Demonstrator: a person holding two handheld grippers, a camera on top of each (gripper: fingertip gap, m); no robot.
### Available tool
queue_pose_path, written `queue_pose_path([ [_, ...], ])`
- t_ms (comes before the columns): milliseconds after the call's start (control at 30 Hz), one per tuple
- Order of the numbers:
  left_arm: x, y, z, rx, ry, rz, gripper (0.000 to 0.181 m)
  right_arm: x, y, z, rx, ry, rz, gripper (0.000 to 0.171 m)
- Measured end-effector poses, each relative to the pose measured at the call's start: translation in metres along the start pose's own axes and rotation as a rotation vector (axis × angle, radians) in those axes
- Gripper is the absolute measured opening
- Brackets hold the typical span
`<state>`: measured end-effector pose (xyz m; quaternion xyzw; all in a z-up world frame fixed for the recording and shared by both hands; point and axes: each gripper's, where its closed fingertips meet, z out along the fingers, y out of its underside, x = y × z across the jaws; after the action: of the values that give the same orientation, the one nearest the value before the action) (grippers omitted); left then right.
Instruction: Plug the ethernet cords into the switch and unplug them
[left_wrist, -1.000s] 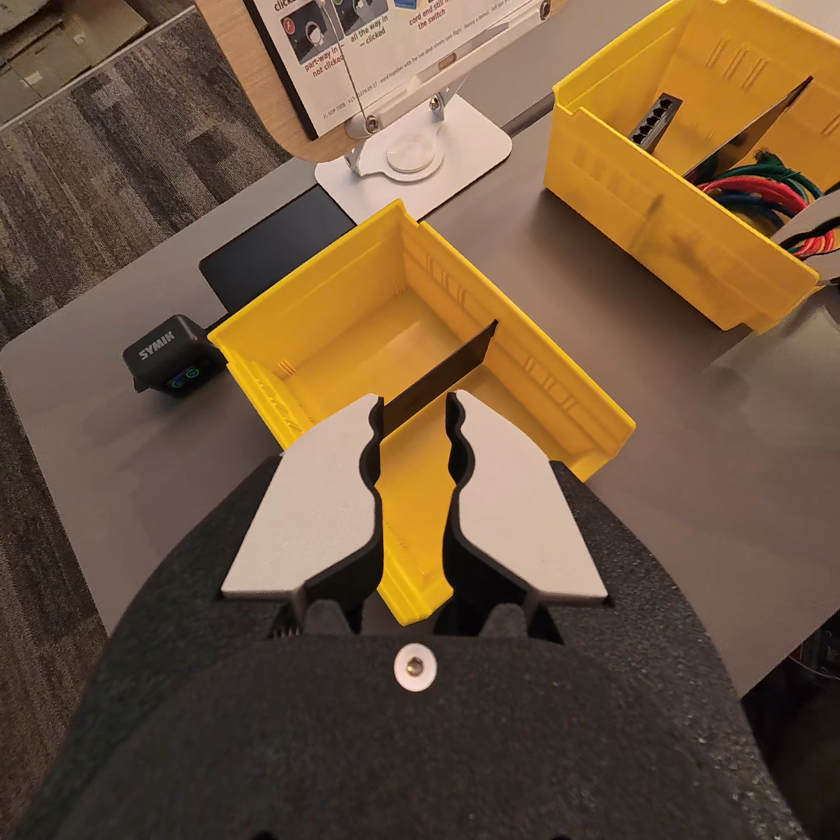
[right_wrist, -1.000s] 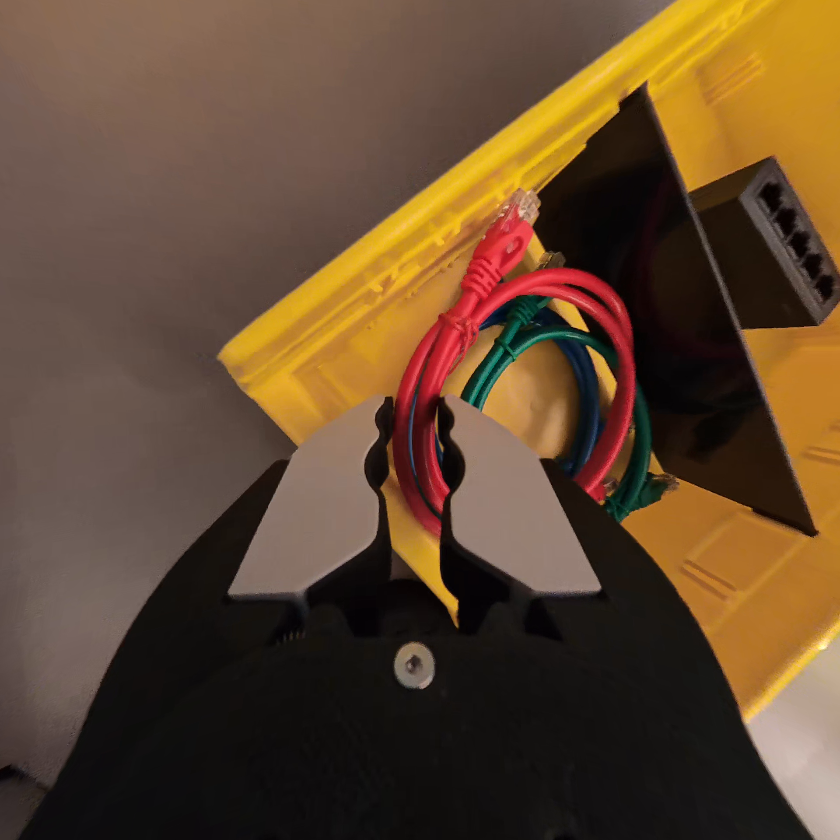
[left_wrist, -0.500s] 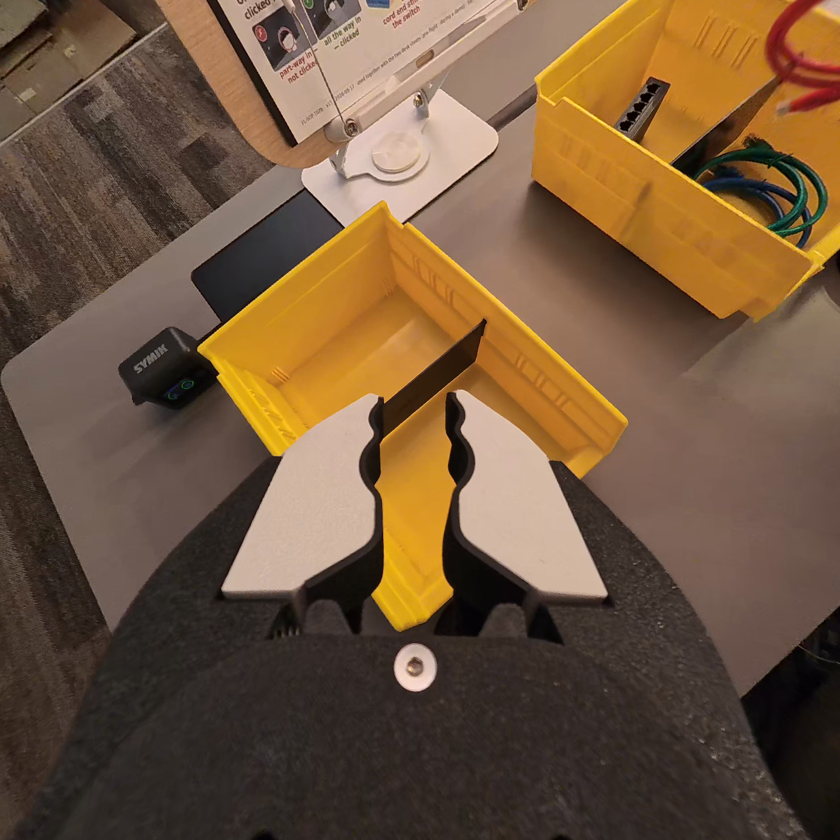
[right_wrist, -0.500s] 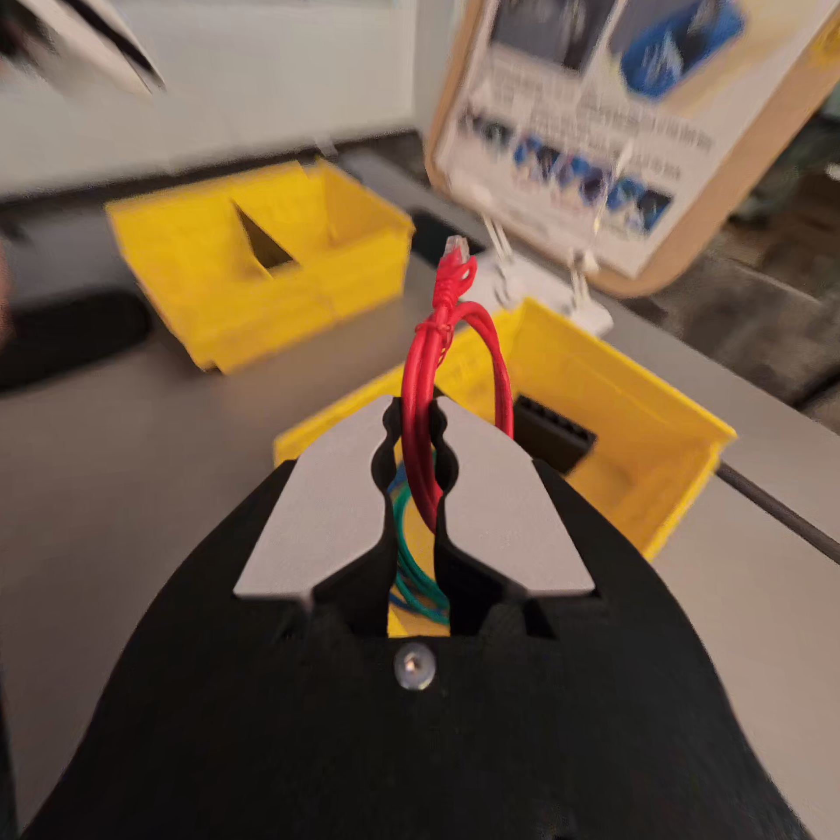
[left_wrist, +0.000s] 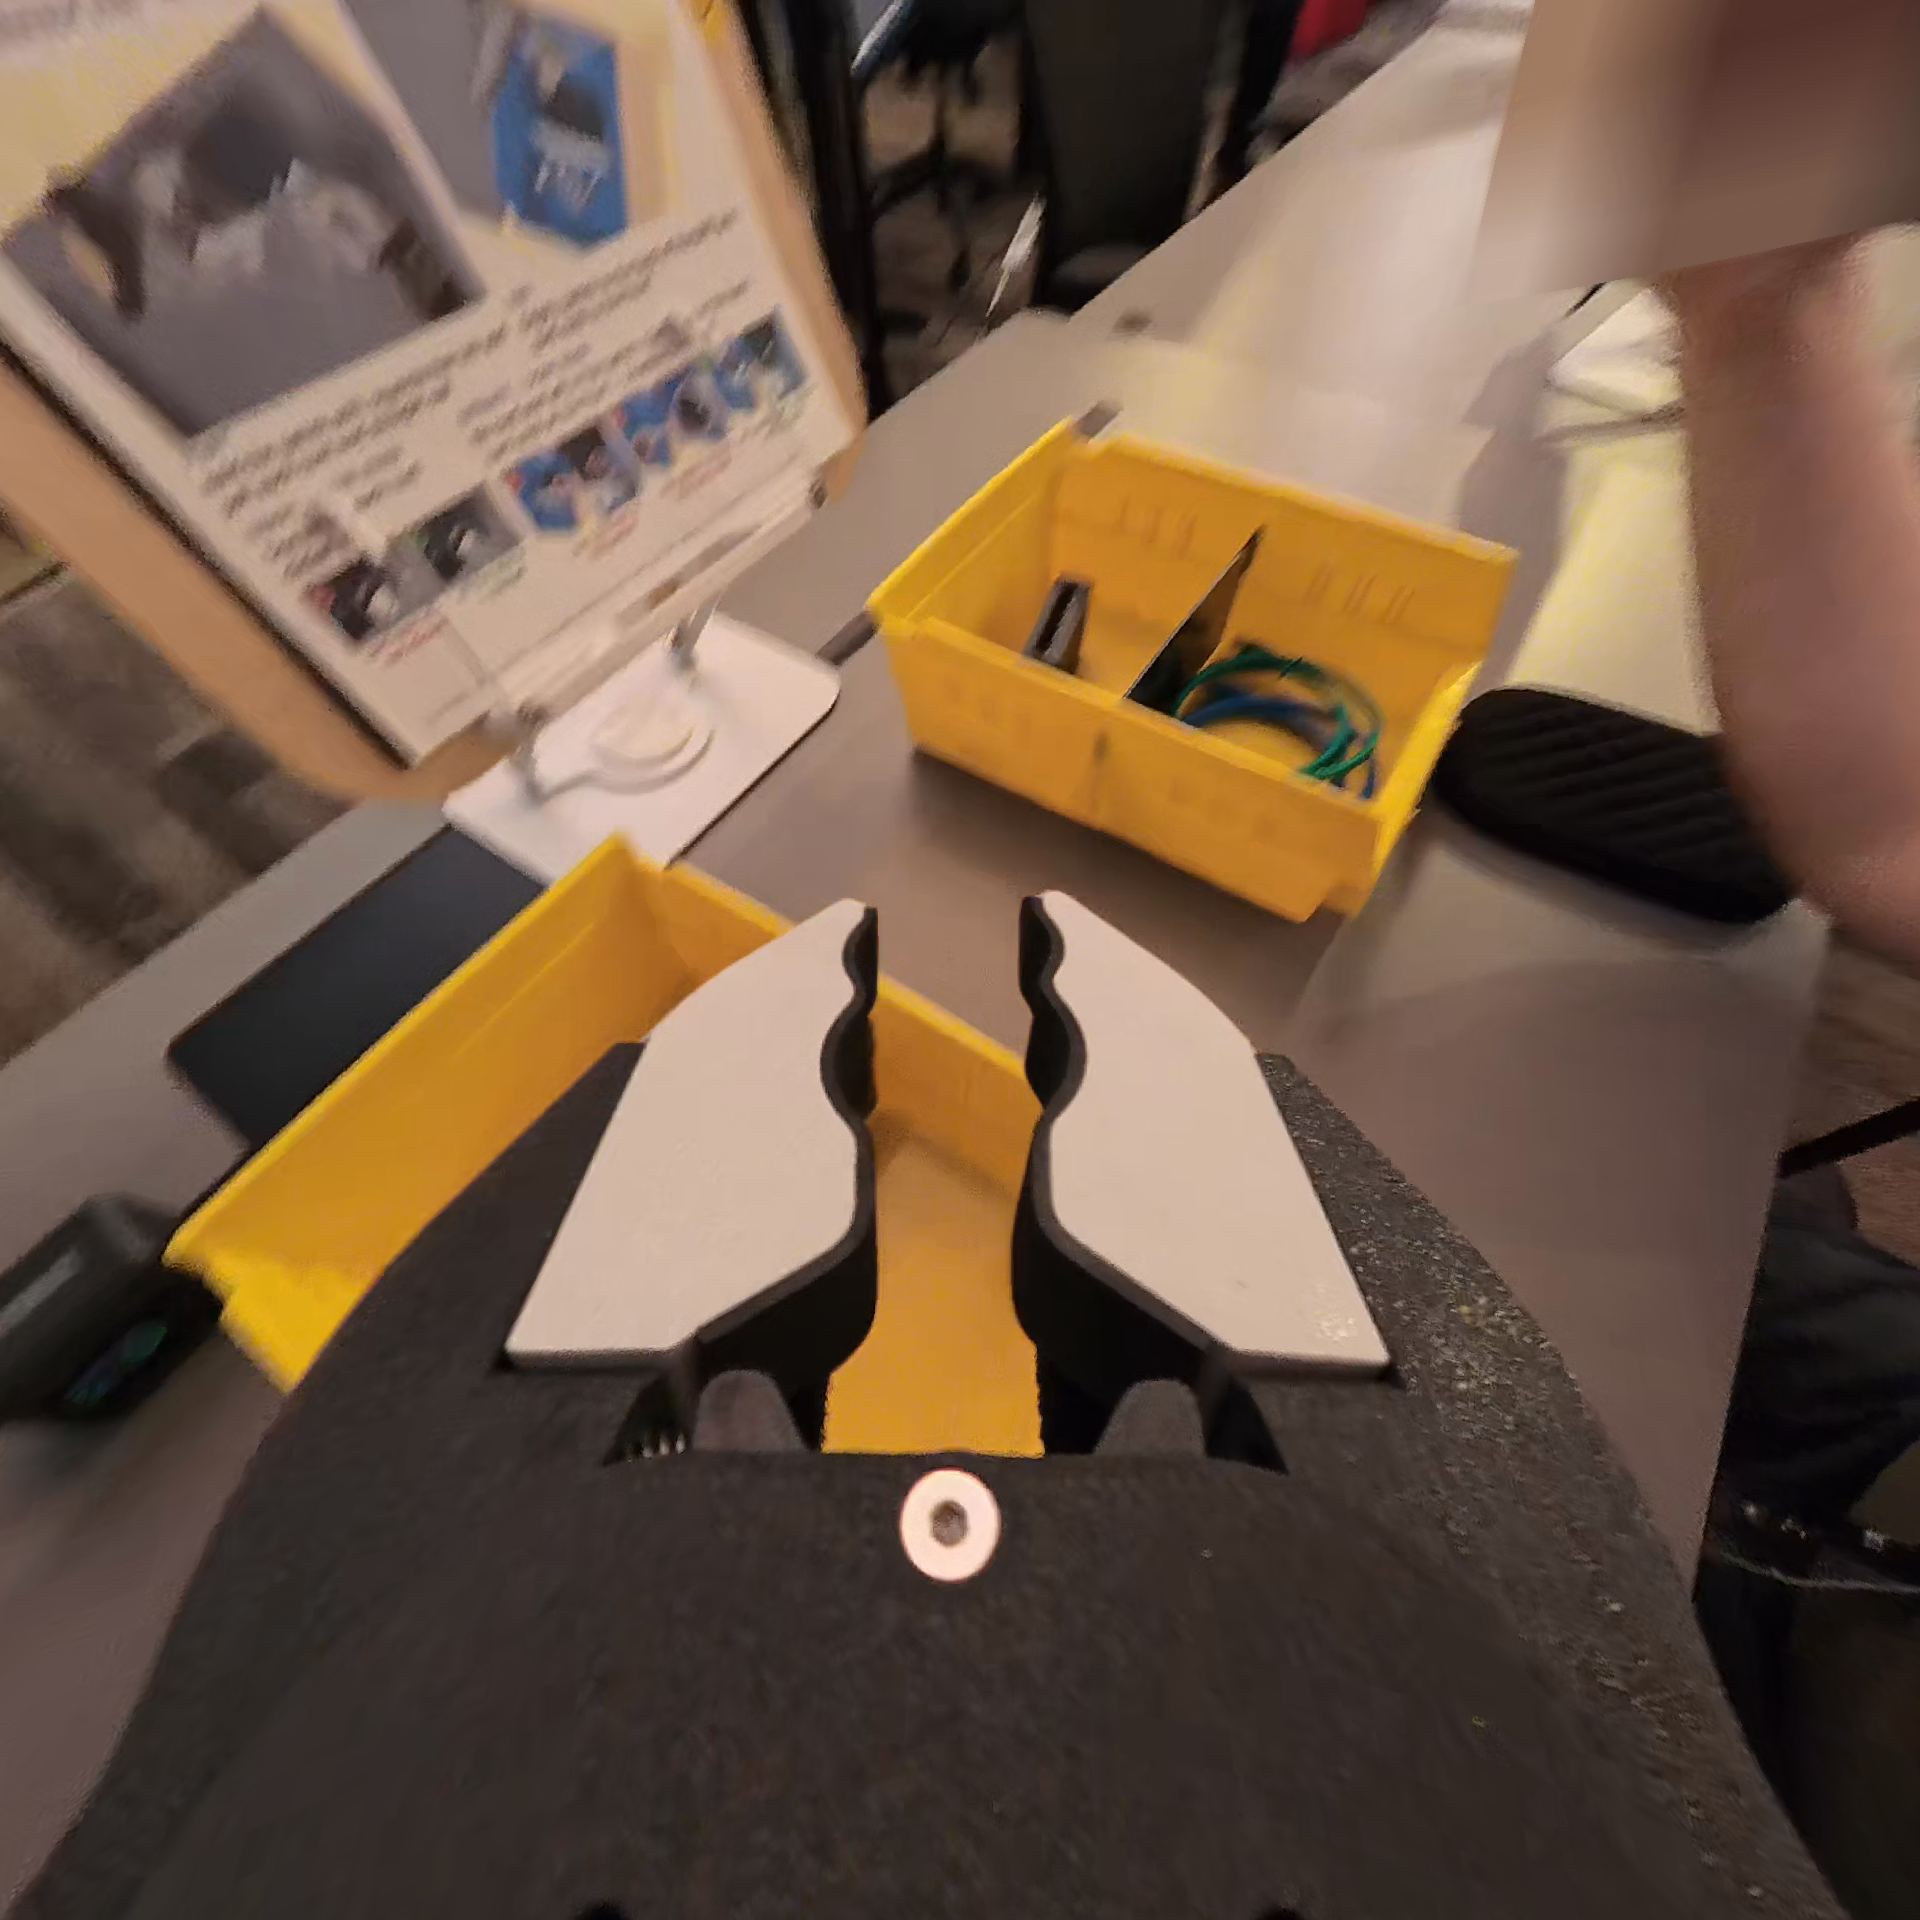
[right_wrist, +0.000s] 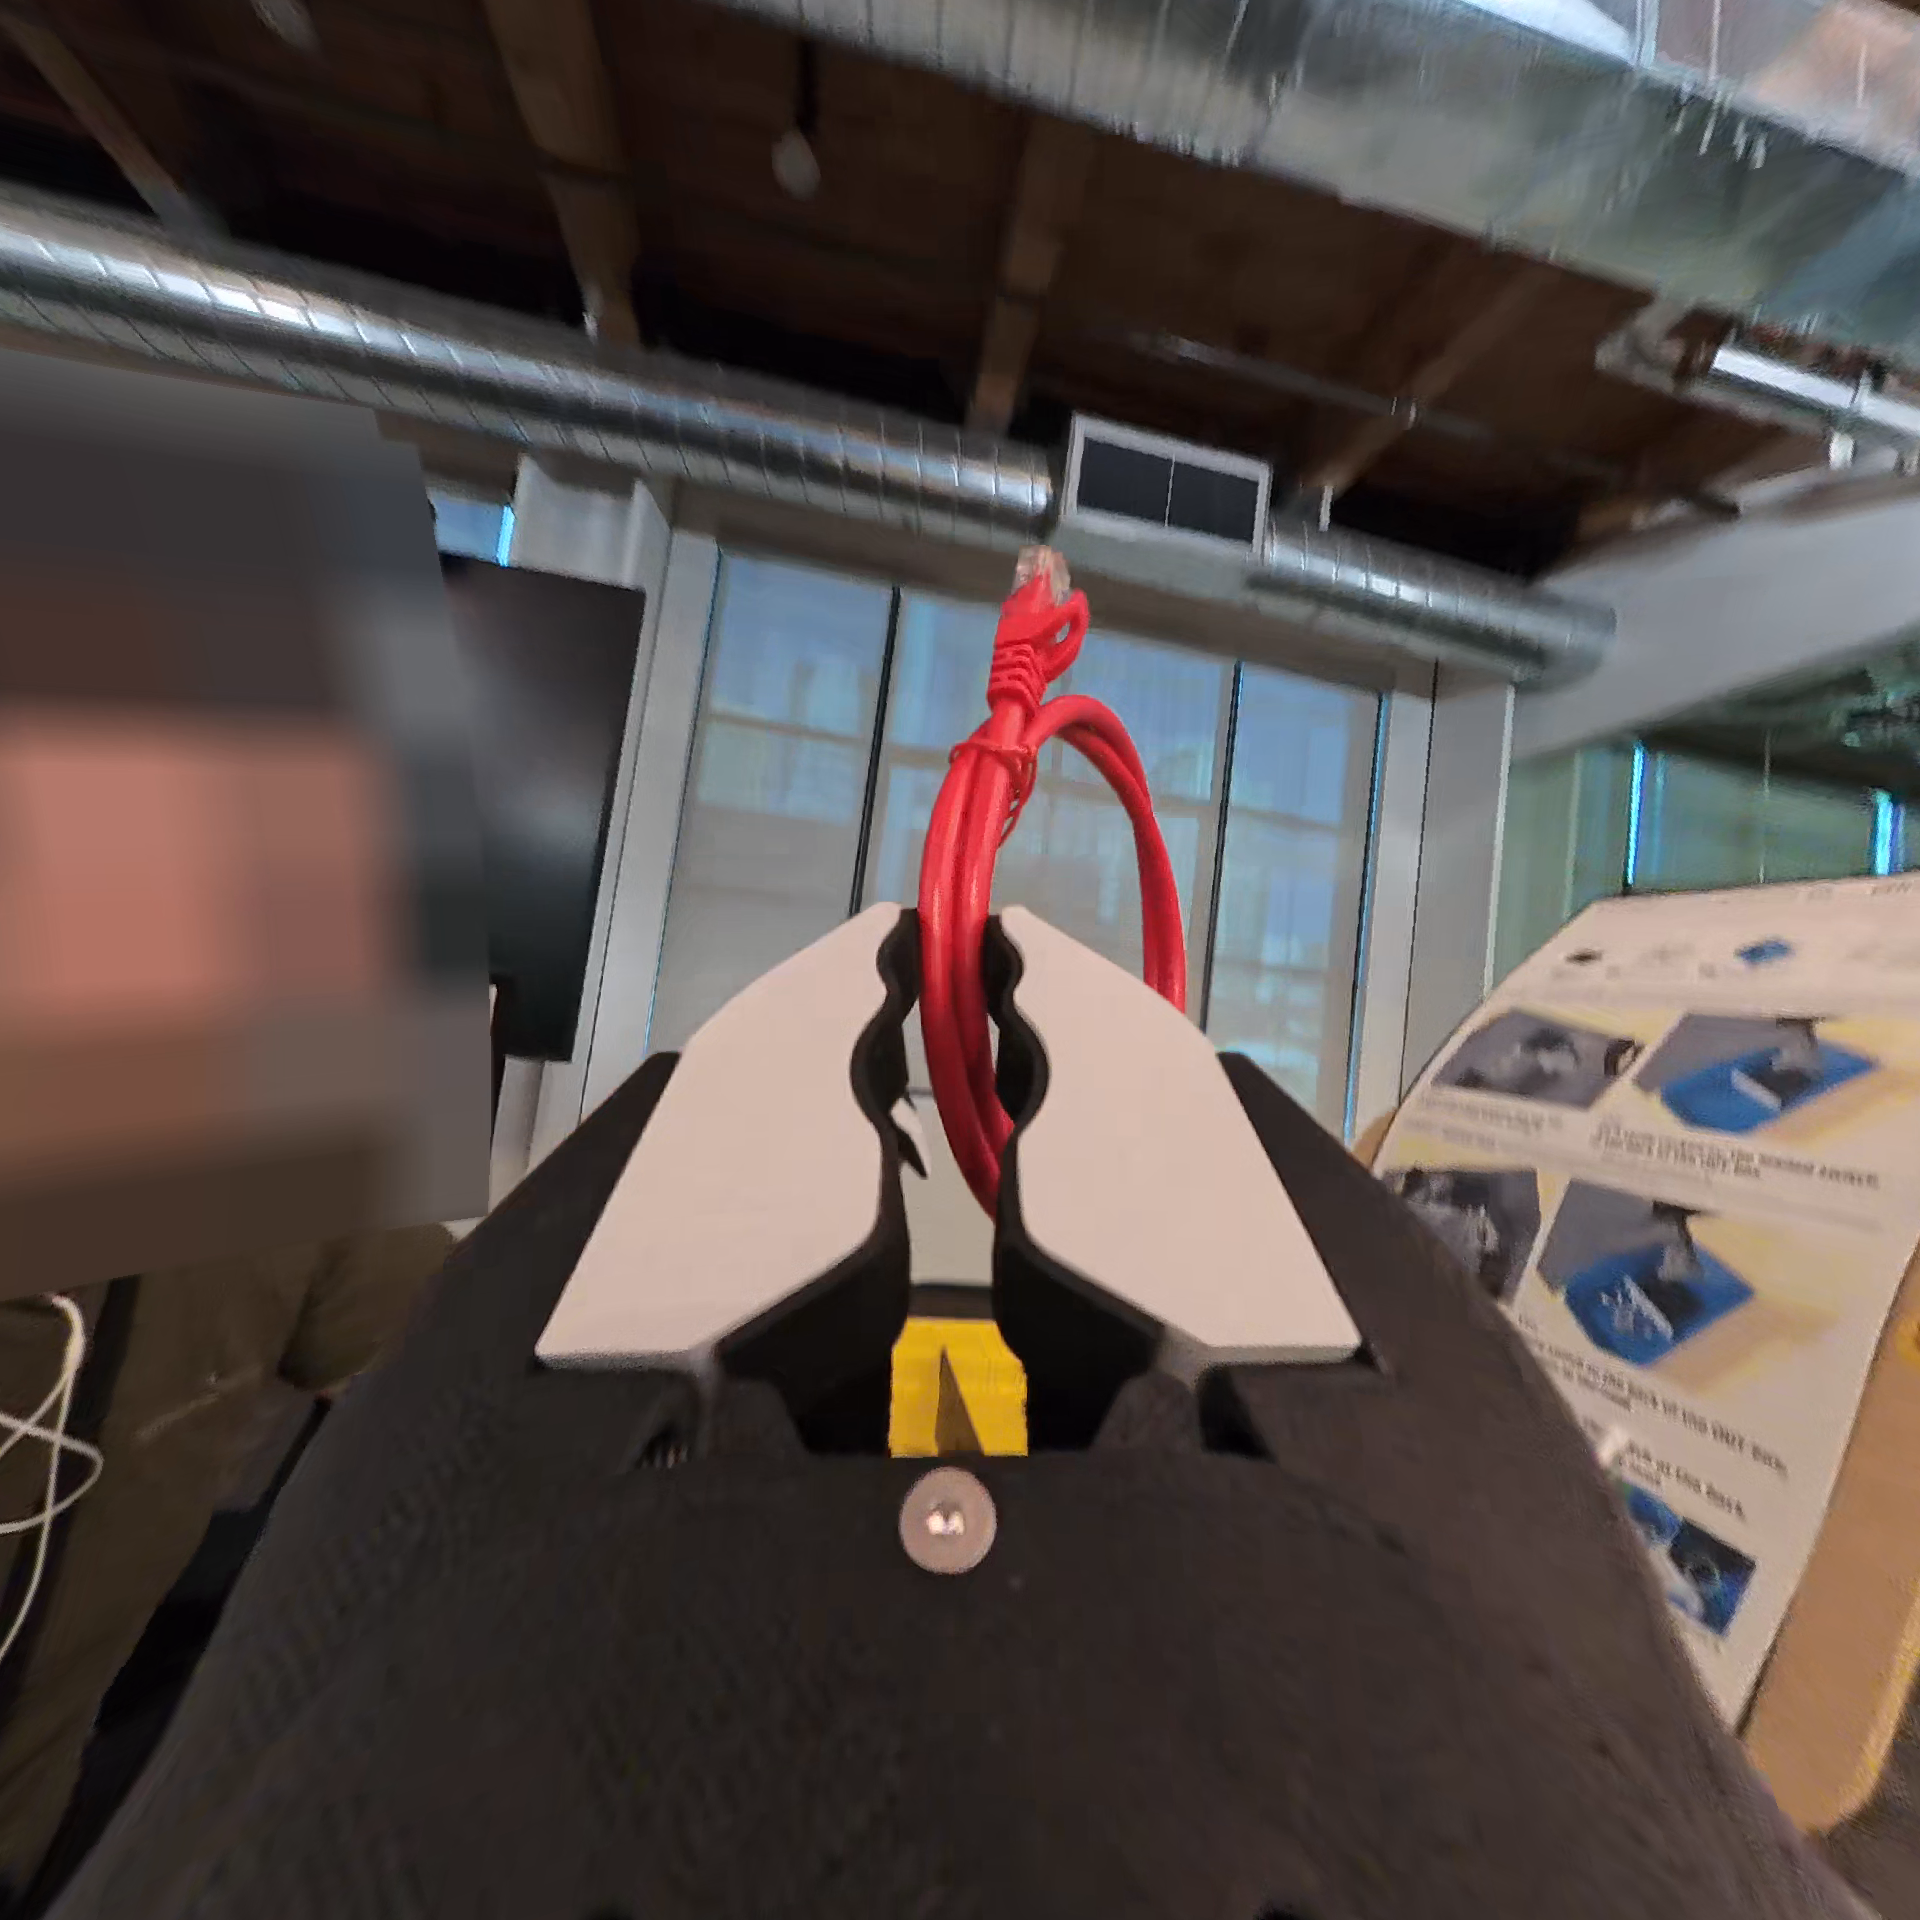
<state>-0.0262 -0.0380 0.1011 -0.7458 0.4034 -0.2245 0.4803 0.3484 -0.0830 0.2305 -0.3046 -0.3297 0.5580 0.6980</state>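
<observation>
Right wrist view: right tool (right_wrist: 954, 940) clamped on coiled red ethernet cord (right_wrist: 1039, 831), raised clear. Left tool (left_wrist: 948, 940) apart, empty. Nothing plugged into black switch (left_wrist: 1060, 621) yet; green and blue cords (left_wrist: 1288, 712) remain in yellow plastic bin (left_wrist: 1143, 764).

Two matching handheld units: left gripper (left_wrist: 948, 914) and right gripper (right_wrist: 954, 920), each with black grainy foam-textured body, flat light-grey fingers (left_wrist: 717, 1132) with black wavy-edged inner pads (right_wrist: 1013, 1049), plus one silver screw with washer (right_wrist: 947, 1523) centred below.
</observation>
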Motion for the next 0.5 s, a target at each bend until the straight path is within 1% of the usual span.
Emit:
queue_pose_path([
  [67,0.021,-0.024,0.004,0.146,0.097,0.043,0.028,-0.001,-0.010,-0.006,0.063,-0.002,-0.012,0.012],
  [133,0.047,-0.049,0.008,0.328,0.194,0.106,0.028,-0.004,-0.012,-0.013,0.103,0.010,-0.034,0.012],
  [200,0.074,-0.066,0.014,0.512,0.251,0.167,0.028,-0.003,-0.013,-0.018,0.129,0.032,-0.058,0.012],
  [233,0.086,-0.070,0.019,0.582,0.267,0.187,0.018,-0.001,-0.016,-0.019,0.148,0.040,-0.048,0.012],
  [267,0.101,-0.071,0.027,0.635,0.288,0.218,0.002,-0.001,-0.019,-0.020,0.175,0.028,-0.033,0.012],
  [300,0.113,-0.073,0.036,0.684,0.289,0.250,0.000,-0.004,-0.023,-0.021,0.209,0.008,-0.030,0.012],
  [367,0.134,-0.087,0.061,0.730,0.251,0.316,0.000,-0.007,-0.028,-0.020,0.255,-0.026,-0.019,0.012],
  [400,0.146,-0.096,0.076,0.702,0.247,0.364,0.000,-0.008,-0.028,-0.017,0.259,-0.042,-0.009,0.012],
  [433,0.157,-0.110,0.090,0.685,0.240,0.402,0.000,-0.007,-0.026,-0.013,0.256,-0.040,-0.006,0.012],
  [500,0.172,-0.141,0.116,0.675,0.218,0.411,0.000,-0.006,-0.020,-0.004,0.233,-0.035,-0.005,0.013],
])
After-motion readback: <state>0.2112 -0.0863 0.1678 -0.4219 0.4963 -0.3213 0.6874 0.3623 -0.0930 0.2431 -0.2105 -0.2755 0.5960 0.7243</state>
